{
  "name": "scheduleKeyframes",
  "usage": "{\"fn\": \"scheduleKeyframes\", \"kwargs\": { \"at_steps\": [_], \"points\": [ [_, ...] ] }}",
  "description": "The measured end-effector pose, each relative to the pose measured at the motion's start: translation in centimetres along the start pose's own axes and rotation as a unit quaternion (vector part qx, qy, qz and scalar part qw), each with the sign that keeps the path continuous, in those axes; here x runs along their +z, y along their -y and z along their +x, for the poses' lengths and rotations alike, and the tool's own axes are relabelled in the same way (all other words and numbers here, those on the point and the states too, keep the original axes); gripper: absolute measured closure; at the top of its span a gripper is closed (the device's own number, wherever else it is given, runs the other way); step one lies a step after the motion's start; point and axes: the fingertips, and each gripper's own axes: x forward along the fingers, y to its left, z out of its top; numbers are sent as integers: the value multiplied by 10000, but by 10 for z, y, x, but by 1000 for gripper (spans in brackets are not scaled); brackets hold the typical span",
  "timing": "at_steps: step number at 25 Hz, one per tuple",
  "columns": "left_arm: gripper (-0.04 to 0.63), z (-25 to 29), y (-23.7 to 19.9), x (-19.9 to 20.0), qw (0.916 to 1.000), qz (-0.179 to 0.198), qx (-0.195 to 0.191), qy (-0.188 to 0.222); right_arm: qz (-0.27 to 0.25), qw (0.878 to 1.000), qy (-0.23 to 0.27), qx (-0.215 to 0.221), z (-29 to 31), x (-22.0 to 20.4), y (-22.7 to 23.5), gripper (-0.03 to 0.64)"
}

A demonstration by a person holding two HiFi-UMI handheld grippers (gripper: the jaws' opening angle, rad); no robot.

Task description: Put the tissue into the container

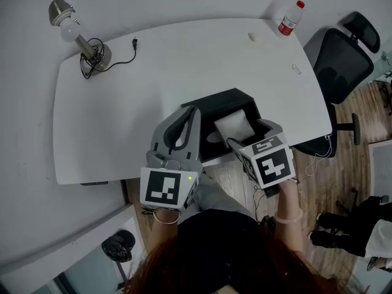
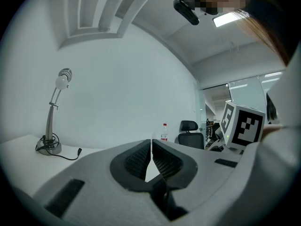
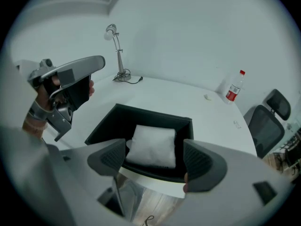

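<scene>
- Tissue, a white, soft, pillow-like rectangular pack (image 3: 151, 146), lies inside the black, open-topped rectangular container (image 3: 141, 114) at the near edge of the white curved table (image 1: 184, 60).
- Its sides run roughly square with the container's walls. Whether it sits flat on the floor or leans on the far wall is hard to say from these angles.
- The right gripper (image 3: 157, 157) is released: its 2 jaws stand wide apart with nothing between them, just above the container's near wall.
- The tissue lies straight ahead of those jaws and a little below, centred in the gap, so this is the nearer tool by a clear margin.
- The left gripper (image 2: 151, 147) is clenched on nothing, its 2 jaws pressed together. It is raised to the left of the container and points out across the table towards the far wall, away from the tissue.
- Judging by how things lie, the placing looks done, and the right gripper would only need to draw straight back without catching the near wall.
- A silver desk lamp (image 1: 79, 35) and a red-capped clear bottle (image 1: 290, 18) stand well apart at the far corners.
</scene>
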Motion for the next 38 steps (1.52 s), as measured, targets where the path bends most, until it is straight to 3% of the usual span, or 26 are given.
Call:
{"fn": "scheduleKeyframes", "kwargs": {
  "at_steps": [14, 15, 17, 24, 33, 38],
  "points": [
    [563, -35, 9, 10, 9999, 120, 61, 88, 64, 9958, 863, -310, -33, 14, -12, 246],
    [563, -37, 9, 11, 9998, 132, 67, 99, 64, 9944, 958, -429, -37, 16, -11, 268],
    [563, -42, 10, 14, 9998, 156, 68, 128, 25, 9900, 1173, -786, -46, 20, -6, 435],
    [563, -58, 17, 23, 9996, 169, 70, 204, 66, 9852, 1452, -906, -61, 21, -10, 444],
    [563, -79, 33, 27, 9991, 286, 59, 305, 62, 9761, 1834, -1165, -87, 16, -18, 542],
    [563, -95, 43, 28, 9991, 250, 58, 325, 28, 9722, 2004, -1209, -102, 9, -29, 554]
  ]
}}
